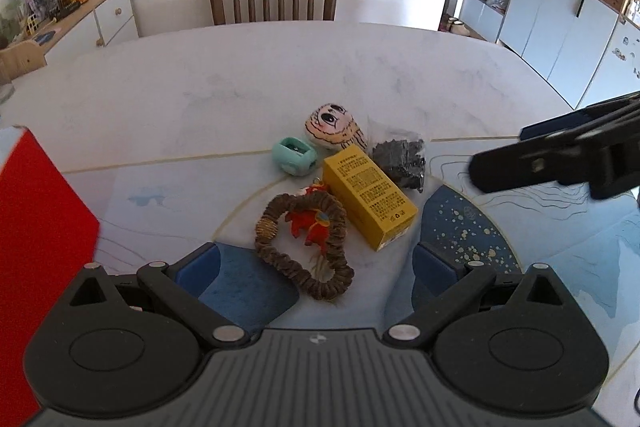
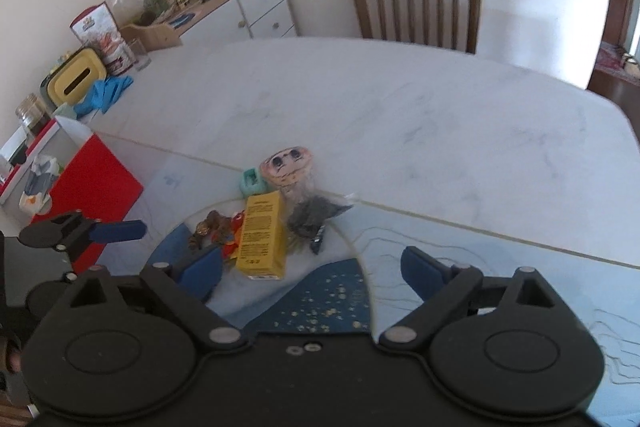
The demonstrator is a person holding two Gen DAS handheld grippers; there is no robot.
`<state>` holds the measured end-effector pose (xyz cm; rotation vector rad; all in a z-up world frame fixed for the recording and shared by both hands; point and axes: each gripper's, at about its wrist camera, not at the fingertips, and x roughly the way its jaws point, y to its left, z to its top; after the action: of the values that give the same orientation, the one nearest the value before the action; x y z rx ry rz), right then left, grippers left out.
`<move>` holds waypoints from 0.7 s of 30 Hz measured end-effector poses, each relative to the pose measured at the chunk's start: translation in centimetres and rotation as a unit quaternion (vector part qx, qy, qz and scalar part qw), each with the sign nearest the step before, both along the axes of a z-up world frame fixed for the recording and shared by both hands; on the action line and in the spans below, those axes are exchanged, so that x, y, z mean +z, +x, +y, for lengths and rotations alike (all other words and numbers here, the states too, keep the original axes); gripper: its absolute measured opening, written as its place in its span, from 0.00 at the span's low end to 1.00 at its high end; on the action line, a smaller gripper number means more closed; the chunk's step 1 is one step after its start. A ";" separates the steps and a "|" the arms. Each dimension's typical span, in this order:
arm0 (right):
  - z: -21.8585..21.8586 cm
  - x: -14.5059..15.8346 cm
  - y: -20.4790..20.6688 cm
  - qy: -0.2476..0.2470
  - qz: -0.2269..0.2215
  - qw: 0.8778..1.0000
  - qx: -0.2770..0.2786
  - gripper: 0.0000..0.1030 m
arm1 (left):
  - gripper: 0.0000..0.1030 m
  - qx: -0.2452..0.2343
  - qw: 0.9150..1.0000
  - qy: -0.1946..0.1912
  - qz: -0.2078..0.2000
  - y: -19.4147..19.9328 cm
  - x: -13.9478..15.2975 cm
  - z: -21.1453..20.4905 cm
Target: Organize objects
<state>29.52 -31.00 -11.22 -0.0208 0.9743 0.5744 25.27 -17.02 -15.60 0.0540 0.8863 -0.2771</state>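
Both grippers empty, nothing picked up. My left gripper (image 1: 316, 267) hangs over the near end of the pile with its fingers spread wide. My right gripper (image 2: 312, 267) also has its fingers apart, low over the counter (image 1: 280, 75), near the yellow box (image 2: 262, 239) but not touching it as far as I can tell.

Pile sits near the counter's front, on the blue patterned mat (image 1: 472, 227):
- scrunchie (image 1: 304, 247), brown, nearest my left gripper, lying around a small red charm (image 1: 310, 227).
- yellow box, flat on its side, just beside the scrunchie and touching or nearly touching it.
- dark bag (image 1: 400, 163), clear plastic with black contents, against the box's far end.
- face toy (image 1: 330, 125), behind the box.
- teal sharpener (image 1: 294, 157), just beside the toy.

Red bin (image 2: 88, 199) stands at the left, well apart from the pile. The right wrist view shows its top open, with something pale and crumpled in it; can't tell what.

Judgement: sorting barely begun, if at all. All five or six items remain loose in one cluster. Likely destination is the red bin, though the task doesn't say so. Scrunchie looks the easiest first grab for the left; it is soft and may drag the charm along.
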 end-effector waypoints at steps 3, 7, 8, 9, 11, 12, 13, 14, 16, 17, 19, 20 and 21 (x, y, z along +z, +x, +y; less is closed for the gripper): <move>1.0 -1.0 0.6 -0.002 0.017 1.000 0.007 0.87 | 1.00 0.012 1.000 0.004 -0.003 0.2 -0.7 -0.3; 2.6 -2.3 1.0 -0.020 0.033 0.999 0.019 0.84 | 1.00 0.025 1.000 0.011 -0.011 0.3 -1.3 -0.5; 2.9 -2.5 1.2 -0.024 0.038 0.999 0.019 0.82 | 1.00 0.027 0.999 0.012 -0.012 0.3 -1.5 -0.6; 3.2 -2.8 1.4 -0.024 0.046 0.998 0.019 0.79 | 0.99 0.028 0.999 0.014 -0.012 0.3 -1.6 -0.6; 3.7 -3.1 1.7 -0.019 0.056 0.998 0.023 0.76 | 0.99 0.032 0.999 0.015 -0.015 0.3 -1.8 -0.7; 4.0 -3.1 1.7 -0.019 0.057 0.998 0.025 0.75 | 0.99 0.035 0.999 0.013 -0.017 0.2 -1.8 -0.6; 4.2 -3.2 1.7 -0.020 0.057 0.998 0.029 0.75 | 0.99 0.037 0.999 0.011 -0.019 0.2 -1.8 -0.6; 4.5 -3.2 1.8 -0.020 0.058 0.998 0.032 0.73 | 0.98 0.039 0.999 0.011 -0.021 0.2 -1.8 -0.7; 4.9 -3.3 1.9 -0.023 0.059 0.997 0.037 0.69 | 0.89 0.037 0.999 0.008 -0.023 0.2 -1.8 -0.7; 5.1 -3.3 1.9 -0.025 0.059 0.997 0.039 0.67 | 0.86 0.038 0.999 0.007 -0.021 0.2 -1.8 -0.7; 5.4 -3.5 2.1 -0.026 0.062 0.997 0.041 0.61 | 0.74 0.038 0.999 0.001 -0.018 0.2 -1.8 -0.7; 5.4 -3.6 2.2 -0.025 0.065 0.997 0.040 0.58 | 0.70 0.039 0.999 0.000 -0.016 0.2 -1.8 -0.7; 5.5 -3.7 2.3 -0.025 0.067 0.997 0.039 0.56 | 0.62 0.040 0.999 -0.002 -0.014 0.2 -1.8 -0.7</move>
<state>31.77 -25.47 -14.90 -0.0662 1.1218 0.6291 25.44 -17.69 -17.41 0.0191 0.8586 -0.2028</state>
